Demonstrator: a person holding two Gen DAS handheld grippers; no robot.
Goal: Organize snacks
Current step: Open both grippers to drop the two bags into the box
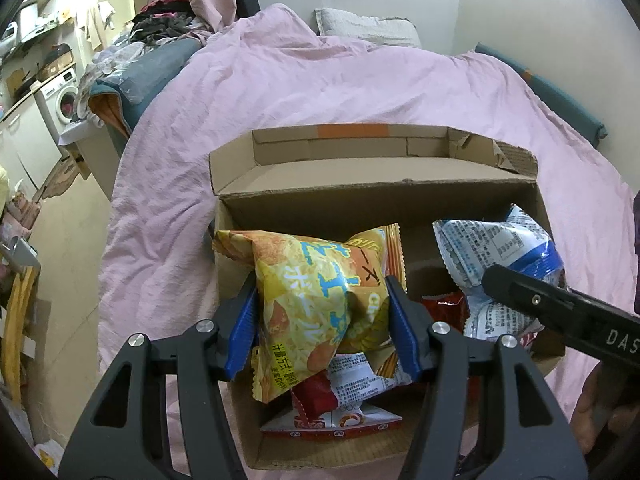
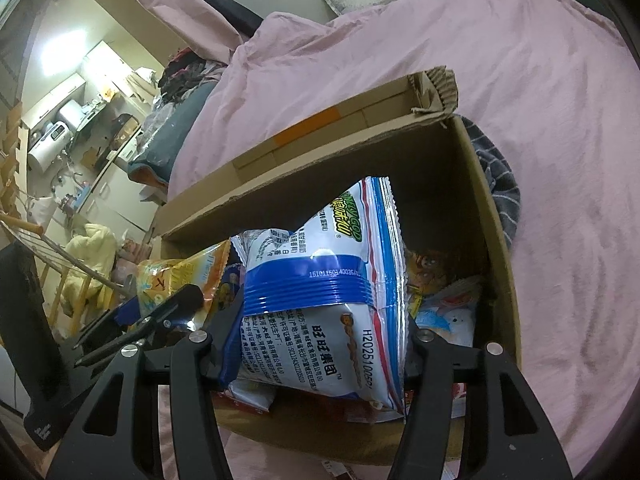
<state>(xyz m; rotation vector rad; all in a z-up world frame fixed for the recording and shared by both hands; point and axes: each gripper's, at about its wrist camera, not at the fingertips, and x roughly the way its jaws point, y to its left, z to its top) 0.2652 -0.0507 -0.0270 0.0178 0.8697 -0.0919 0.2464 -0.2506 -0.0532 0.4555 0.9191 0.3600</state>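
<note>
A: So where does the yellow snack bag (image 1: 316, 300) sit against the left tool (image 1: 322, 326)?

B: Right between its blue pads (image 1: 244, 330). Both pads press into the bag's sides, so the left tool is about half closed and has hold of it. The bag hangs over the near left part of the cardboard box (image 1: 376, 200).

A: And the other one?

B: The right tool (image 2: 320, 356) grips the white and blue snack bag (image 2: 320, 280) the same way, its fingers about half apart and tight against the bag's sides. That bag is over the right side of the box, just beside the yellow one.

A: What lies inside the box?

B: Under the yellow bag there is a red and white packet (image 1: 344, 404), and a dark red packet (image 1: 444, 306) shows between the two held bags. More wrappers lie deep in the right corner, too dim to tell.

A: And the box itself?

B: It rests open on a bed with a pink cover (image 1: 320, 80), its back flap folded outward.
</note>
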